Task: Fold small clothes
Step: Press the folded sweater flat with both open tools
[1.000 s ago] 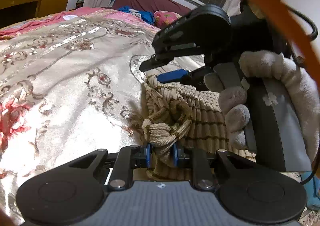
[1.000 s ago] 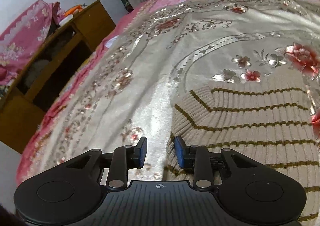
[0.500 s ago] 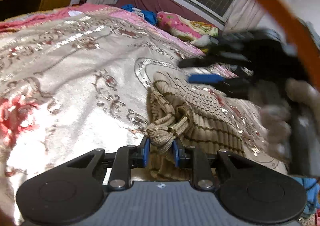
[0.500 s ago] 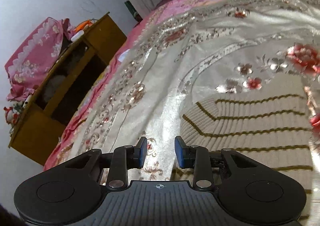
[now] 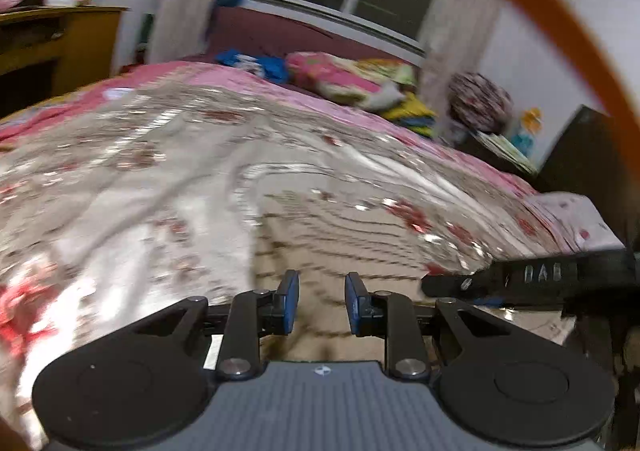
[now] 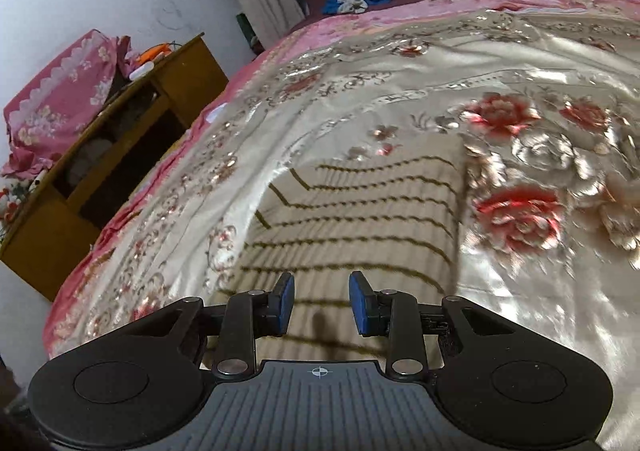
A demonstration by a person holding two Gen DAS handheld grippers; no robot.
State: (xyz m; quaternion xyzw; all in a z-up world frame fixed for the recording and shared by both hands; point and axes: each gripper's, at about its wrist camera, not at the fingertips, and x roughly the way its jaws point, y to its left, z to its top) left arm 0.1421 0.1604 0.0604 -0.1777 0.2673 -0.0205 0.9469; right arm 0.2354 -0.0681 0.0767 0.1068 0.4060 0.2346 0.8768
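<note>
Right wrist: your right tongs [image 6: 321,303] and left tongs [image 5: 322,303] hang released, empty, above the beige brown-striped ribbed knit garment [image 6: 360,211].

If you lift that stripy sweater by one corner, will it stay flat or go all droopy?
Probably droopy: the sweater is soft ribbed knit lying limp on the bedspread, so a lifted corner would likely sag and unfold. It looks thick, so maybe a little heavy for its size. Pushed, it may slide, since the bedspread looks shiny and smooth.
</note>
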